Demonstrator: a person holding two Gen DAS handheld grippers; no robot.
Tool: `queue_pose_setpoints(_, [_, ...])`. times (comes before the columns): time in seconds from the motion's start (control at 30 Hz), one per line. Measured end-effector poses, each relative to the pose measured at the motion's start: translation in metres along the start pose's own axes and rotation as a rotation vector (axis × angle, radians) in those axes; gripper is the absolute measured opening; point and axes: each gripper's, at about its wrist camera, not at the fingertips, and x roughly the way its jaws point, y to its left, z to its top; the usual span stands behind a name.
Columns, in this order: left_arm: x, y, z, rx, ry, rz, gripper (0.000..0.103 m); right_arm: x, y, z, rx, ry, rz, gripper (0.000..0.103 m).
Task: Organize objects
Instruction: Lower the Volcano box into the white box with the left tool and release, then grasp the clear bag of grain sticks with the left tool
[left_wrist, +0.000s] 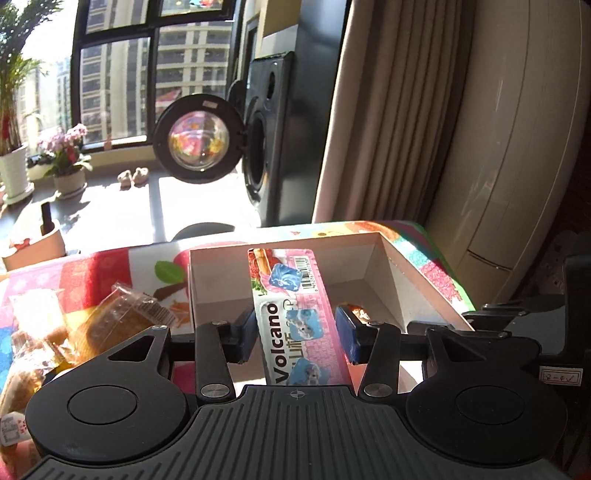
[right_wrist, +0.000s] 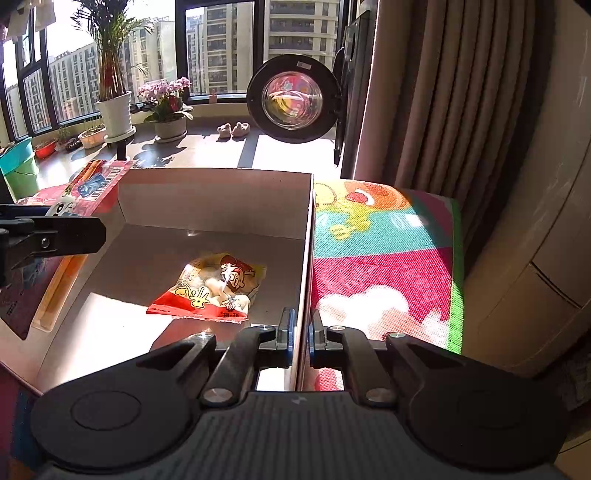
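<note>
Left gripper (left_wrist: 297, 332) jaws pinch a glossy flat pink packet (left_wrist: 295, 314); right gripper (right_wrist: 301, 334) jaws clamp the cardboard box (right_wrist: 306, 236) wall.

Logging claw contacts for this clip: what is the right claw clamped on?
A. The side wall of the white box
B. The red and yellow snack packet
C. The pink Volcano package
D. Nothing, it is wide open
A: the right claw straddles the white box's side wall, one finger inside and one outside, while the snack packet lies loose on the box floor.
</note>
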Motion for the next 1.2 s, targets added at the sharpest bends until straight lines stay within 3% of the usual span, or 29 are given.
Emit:
queue_pose_setpoints(0.23, [-0.003, 0.006, -0.013, -0.031, 0.07, 0.062, 0.051, 0.002, 0.0, 0.001, 0.01, -0.01, -0.005, 0.007])
queue_pose_setpoints(0.43, [-0.014, 0.007, -0.014, -0.031, 0.066, 0.04, 0.049, -0.001, 0.002, 0.002, 0.009, -0.008, -0.016, 0.007])
queue_pose_setpoints(0.67, [-0.064, 0.036, -0.008, -0.131, -0.121, 0.055, 0.049, -0.008, 0.001, 0.001, -0.003, -0.013, -0.01, 0.007])
queue_pose_setpoints(0.83, [-0.108, 0.09, -0.023, -0.154, -0.188, 0.149, 0.049, -0.007, 0.002, 0.001, 0.001, -0.013, -0.012, 0.007])
queue_pose_setpoints(1.03, [-0.131, 0.158, -0.055, -0.191, -0.084, 0.315, 0.048, -0.003, 0.006, 0.004, -0.011, -0.006, -0.024, 0.008])
queue_pose_setpoints(1.2, [-0.133, 0.165, -0.069, -0.112, -0.028, 0.3, 0.048, -0.002, 0.007, 0.005, -0.016, 0.001, -0.03, 0.009])
